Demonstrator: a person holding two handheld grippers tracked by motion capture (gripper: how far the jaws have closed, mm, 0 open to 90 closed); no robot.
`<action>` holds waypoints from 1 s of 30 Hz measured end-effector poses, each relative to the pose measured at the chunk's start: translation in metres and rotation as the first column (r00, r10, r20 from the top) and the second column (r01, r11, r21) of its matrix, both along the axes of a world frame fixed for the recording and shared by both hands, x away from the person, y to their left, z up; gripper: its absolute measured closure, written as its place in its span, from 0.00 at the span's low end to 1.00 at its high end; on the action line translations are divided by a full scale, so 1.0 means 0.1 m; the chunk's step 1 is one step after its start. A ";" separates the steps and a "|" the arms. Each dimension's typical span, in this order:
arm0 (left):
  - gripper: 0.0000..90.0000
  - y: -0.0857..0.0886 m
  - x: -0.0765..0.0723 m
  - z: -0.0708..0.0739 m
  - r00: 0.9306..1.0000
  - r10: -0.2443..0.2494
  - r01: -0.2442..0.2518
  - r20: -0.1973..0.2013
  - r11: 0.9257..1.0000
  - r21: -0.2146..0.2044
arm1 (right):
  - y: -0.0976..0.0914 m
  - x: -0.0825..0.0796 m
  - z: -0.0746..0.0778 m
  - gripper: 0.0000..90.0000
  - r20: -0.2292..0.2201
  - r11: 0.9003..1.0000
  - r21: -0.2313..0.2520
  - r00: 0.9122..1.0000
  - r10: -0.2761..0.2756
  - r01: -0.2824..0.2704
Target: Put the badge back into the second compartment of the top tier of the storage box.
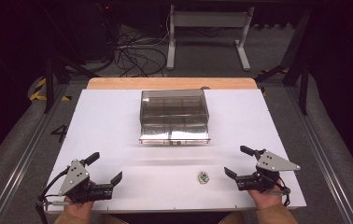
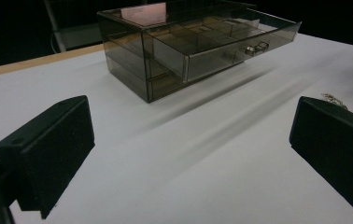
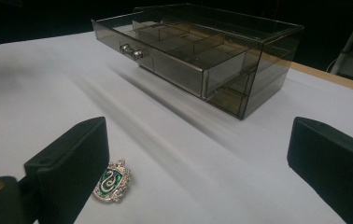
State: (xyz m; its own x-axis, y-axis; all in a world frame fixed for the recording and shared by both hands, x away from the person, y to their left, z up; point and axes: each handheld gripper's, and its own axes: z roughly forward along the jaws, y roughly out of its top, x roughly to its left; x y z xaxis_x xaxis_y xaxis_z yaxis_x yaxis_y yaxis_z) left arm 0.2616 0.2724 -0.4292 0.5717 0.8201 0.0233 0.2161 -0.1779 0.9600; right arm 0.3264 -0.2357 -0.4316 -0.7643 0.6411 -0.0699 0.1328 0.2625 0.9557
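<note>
A smoky see-through drawer box (image 1: 174, 114) stands at the middle of the white table (image 1: 118, 121); its upper drawer (image 2: 230, 44) (image 3: 174, 56) is pulled partly out and shows several dividers inside. A small green and silver crest brooch (image 1: 203, 177) (image 3: 111, 181) lies flat near the front edge, right of centre. My right gripper (image 1: 239, 161) (image 3: 198, 172) is open just right of the brooch, nothing between its jaws. At the front left, my left gripper (image 1: 105, 167) (image 2: 188, 154) rests open and holds nothing.
A wooden strip (image 1: 170, 83) runs along the table's far edge. Beyond it stand a white desk frame (image 1: 207, 32) and loose cables (image 1: 137, 51) on the floor. Dark stands (image 1: 300, 56) flank the table.
</note>
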 end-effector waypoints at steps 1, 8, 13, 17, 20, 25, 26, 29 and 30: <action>0.01 0.00 0.00 0.00 1.000 0.000 0.000 0.001 1.000 0.000 | 0.00 0.00 0.00 0.07 -0.002 1.000 0.001 1.000 0.001 -0.001; 0.01 -0.01 0.00 0.00 1.000 0.006 -0.006 0.003 1.000 0.007 | 0.01 0.00 0.01 0.09 -0.008 1.000 -0.010 1.000 -0.004 0.004; 0.01 -0.01 0.00 0.00 1.000 0.005 -0.005 0.003 1.000 0.007 | 0.01 0.00 0.01 0.09 -0.011 1.000 -0.013 1.000 -0.002 0.002; 0.01 -0.01 0.00 0.00 1.000 0.004 -0.004 0.003 1.000 0.008 | 0.01 0.00 0.02 0.10 -0.014 1.000 -0.014 1.000 -0.001 0.001; 0.01 -0.01 0.00 0.00 1.000 0.003 -0.003 0.005 1.000 0.010 | 0.01 0.00 0.01 0.10 -0.018 1.000 -0.021 1.000 -0.001 0.001; 0.01 -0.01 0.00 0.00 1.000 0.000 -0.001 0.003 1.000 0.014 | 0.02 0.00 0.02 0.10 -0.020 1.000 -0.022 1.000 -0.002 0.001; 0.01 -0.02 0.00 0.00 1.000 0.000 0.000 0.002 1.000 0.012 | 0.01 0.00 0.02 0.10 -0.022 1.000 -0.023 1.000 -0.003 0.002; 0.02 -0.01 0.00 0.01 1.000 0.002 -0.002 0.003 1.000 0.014 | 0.02 0.00 0.03 0.10 -0.025 1.000 -0.020 1.000 -0.003 0.003; 0.02 -0.01 0.00 0.01 1.000 0.002 -0.002 0.004 1.000 0.014 | 0.02 0.00 0.04 0.11 -0.025 1.000 -0.024 1.000 -0.001 0.001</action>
State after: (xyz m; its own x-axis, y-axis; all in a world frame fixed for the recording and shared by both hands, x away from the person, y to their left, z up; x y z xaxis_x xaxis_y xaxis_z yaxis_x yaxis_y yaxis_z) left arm 0.2616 0.2710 -0.4287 0.5701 0.8208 0.0371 0.2131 -0.1913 0.9581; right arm 0.3267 -0.2335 -0.4273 -0.7654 0.6401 -0.0660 0.1568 0.2851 0.9456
